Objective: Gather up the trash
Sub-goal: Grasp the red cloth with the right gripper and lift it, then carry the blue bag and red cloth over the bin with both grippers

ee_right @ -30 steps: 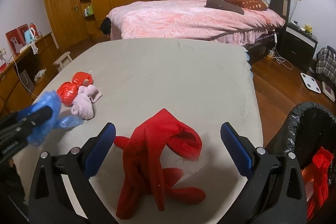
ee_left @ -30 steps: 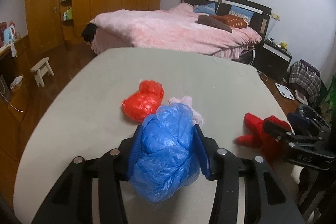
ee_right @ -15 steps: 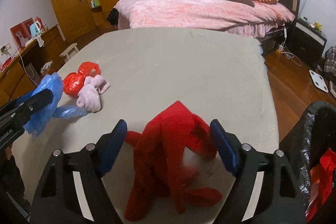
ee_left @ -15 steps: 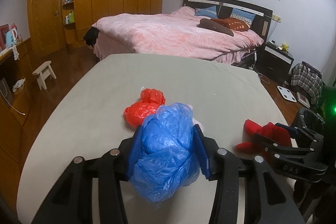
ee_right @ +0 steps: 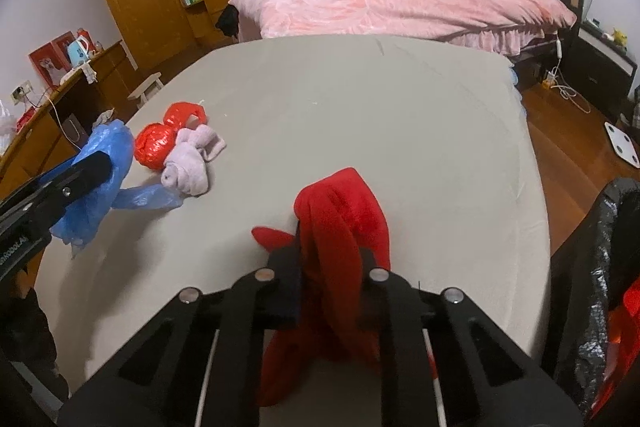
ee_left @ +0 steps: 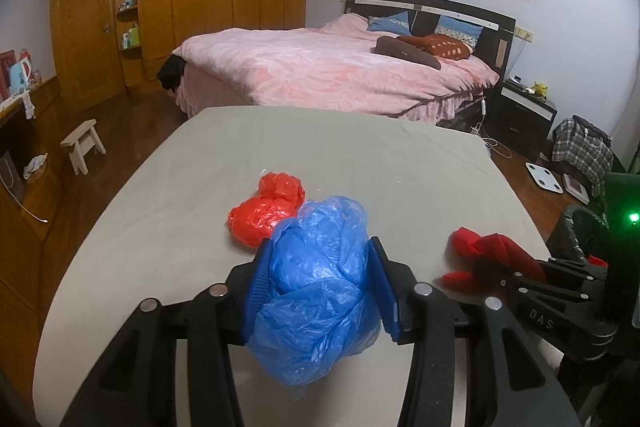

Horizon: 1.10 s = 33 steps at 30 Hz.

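A crumpled blue plastic bag [ee_left: 320, 279] hangs above the grey table [ee_left: 400, 163], with my left gripper [ee_left: 320, 279] shut on it. In the right wrist view the same bag [ee_right: 100, 171] shows at the left with a tail trailing on the table. My right gripper [ee_right: 332, 275] is closing, and its jaws pinch a red cloth [ee_right: 344, 219] that lies near the table's right edge; the same red cloth [ee_left: 488, 251] appears at the right of the left wrist view. A red plastic bag [ee_right: 164, 139] and a pale pink cloth [ee_right: 192, 163] lie together on the table.
A bin lined with a black bag [ee_right: 600, 287] stands off the table's right edge, with something red inside. Beyond the table are a bed with a pink cover [ee_left: 332, 75], a wooden wardrobe [ee_left: 200, 7], a small stool [ee_left: 82, 143] and a nightstand [ee_left: 524, 115].
The right gripper's jaws have come together from wide open onto the red cloth, bunching it upward. The left gripper still holds the blue bag in place.
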Tool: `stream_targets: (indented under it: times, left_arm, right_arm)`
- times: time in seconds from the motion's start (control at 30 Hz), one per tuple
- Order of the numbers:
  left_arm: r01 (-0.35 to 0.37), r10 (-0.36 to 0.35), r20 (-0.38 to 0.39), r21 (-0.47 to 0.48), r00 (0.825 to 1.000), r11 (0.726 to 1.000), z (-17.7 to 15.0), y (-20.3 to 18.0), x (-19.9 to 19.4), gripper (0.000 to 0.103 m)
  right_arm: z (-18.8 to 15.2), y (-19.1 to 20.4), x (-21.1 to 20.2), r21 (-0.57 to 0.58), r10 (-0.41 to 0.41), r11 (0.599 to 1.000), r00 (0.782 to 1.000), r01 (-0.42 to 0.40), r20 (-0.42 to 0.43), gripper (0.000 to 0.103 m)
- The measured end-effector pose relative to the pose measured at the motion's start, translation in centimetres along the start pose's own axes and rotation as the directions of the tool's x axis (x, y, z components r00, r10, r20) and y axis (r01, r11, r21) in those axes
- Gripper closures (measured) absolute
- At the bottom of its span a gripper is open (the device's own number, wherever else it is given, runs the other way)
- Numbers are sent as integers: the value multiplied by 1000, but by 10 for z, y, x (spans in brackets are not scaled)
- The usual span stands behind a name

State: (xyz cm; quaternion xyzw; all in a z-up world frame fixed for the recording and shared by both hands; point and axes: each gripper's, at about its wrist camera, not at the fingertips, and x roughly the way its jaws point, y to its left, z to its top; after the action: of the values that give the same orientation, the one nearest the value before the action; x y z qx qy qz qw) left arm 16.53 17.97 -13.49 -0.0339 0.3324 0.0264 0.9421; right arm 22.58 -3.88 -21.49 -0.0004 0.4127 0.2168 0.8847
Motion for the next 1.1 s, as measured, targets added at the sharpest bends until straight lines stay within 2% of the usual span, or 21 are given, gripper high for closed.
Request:
stream_targets:
  times: [0.57, 1.1]
  left_arm:
    - [-2, 1, 34, 22, 999, 1000, 15, -20, -21, 56]
    - [66, -71, 86, 57, 994, 996, 40, -67, -46, 56]
  right_arm:
    - [31, -8, -63, 19, 20, 1000, 991, -23, 132, 91]
    - [42, -27, -136, 41, 0, 999, 965, -11, 263, 91]
